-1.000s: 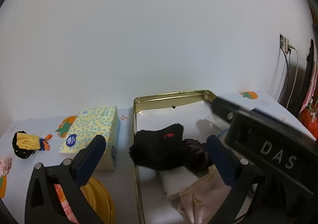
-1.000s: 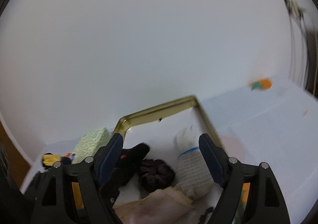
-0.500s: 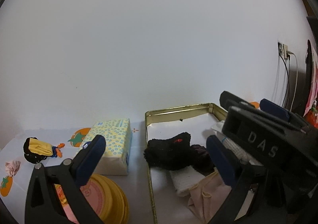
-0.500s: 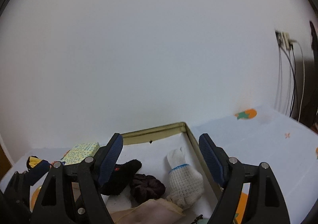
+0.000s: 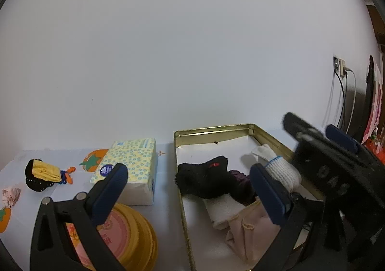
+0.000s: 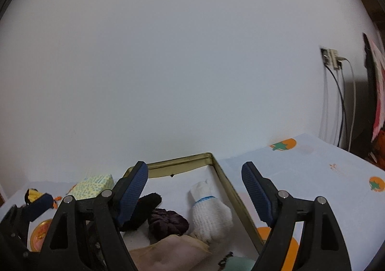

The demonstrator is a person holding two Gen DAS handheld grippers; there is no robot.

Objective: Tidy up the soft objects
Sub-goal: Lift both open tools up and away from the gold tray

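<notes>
Scene: we hold both tools over a table w/ a white cloth printed w/ orange fruit point(image 6: 312, 165).
Tin: shallow gold metal tin point(image 5: 216, 129) by the wall, already holding a fuzzy black sock point(image 5: 202, 176), dark purple scrunchie point(image 6: 168, 221), white knit glove w/ blue band point(image 6: 209, 210) & a pale pink cloth point(image 5: 250, 230).
Left tool point(image 5: 185, 189): jaws wide, nothing between them.
Right tool point(image 6: 195, 191): jaws wide, empty, poised above the tin's near end.
Still out: black-and-yellow sock bundle point(image 5: 41, 174) & small pink fabric scrap point(image 5: 10, 195), far left, well apart from the tin.
Next, we judge: left tool fetches one; approach low, pinch the thickest fold, lift clear of the yellow dotted tissue pack point(image 5: 130, 165) & round yellow lid point(image 5: 130, 235).
Risk: a thin pinch may slip.
</notes>
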